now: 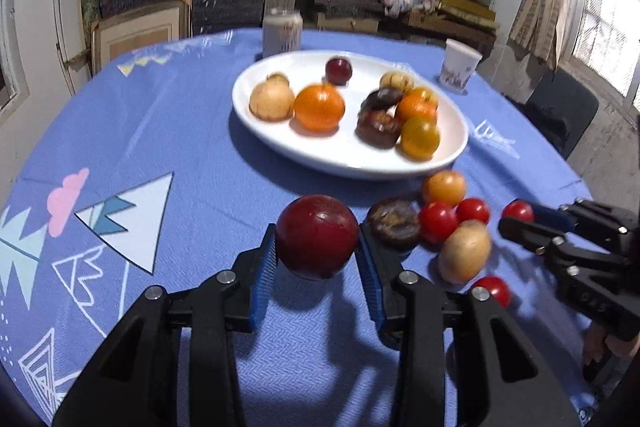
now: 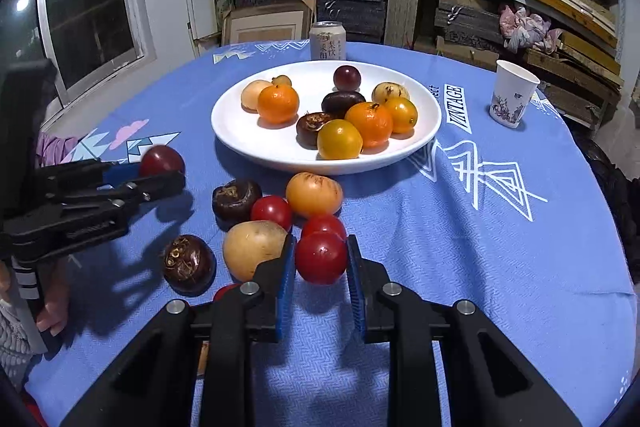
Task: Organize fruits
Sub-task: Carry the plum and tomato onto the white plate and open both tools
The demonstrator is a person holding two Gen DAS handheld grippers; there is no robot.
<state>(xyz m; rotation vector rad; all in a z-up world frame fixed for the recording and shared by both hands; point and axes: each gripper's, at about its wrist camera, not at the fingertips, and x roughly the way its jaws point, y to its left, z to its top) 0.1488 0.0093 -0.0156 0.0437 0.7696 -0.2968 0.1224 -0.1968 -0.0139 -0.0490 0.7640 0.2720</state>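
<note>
My left gripper (image 1: 317,233) is shut on a dark red plum (image 1: 316,237), its blue pads pressing on both sides just above the blue tablecloth. In the right wrist view, my right gripper (image 2: 321,241) is shut on a red cherry tomato (image 2: 321,258). Beside it lie a tan fruit (image 2: 252,249), two more tomatoes (image 2: 272,211), an orange fruit (image 2: 314,194) and two dark brown chestnuts (image 2: 236,201). The white plate (image 2: 280,155) beyond holds several oranges, yellow and dark fruits. Each view also shows the other gripper: the right gripper (image 1: 518,217) and the left gripper (image 2: 160,171).
A drink can (image 2: 328,41) stands behind the plate and a paper cup (image 2: 512,95) at the back right. Shelves stacked with boxes fill the wall beyond the round table. A black chair (image 1: 560,107) stands off the right edge. A person's hand (image 2: 52,311) holds the left gripper's handle.
</note>
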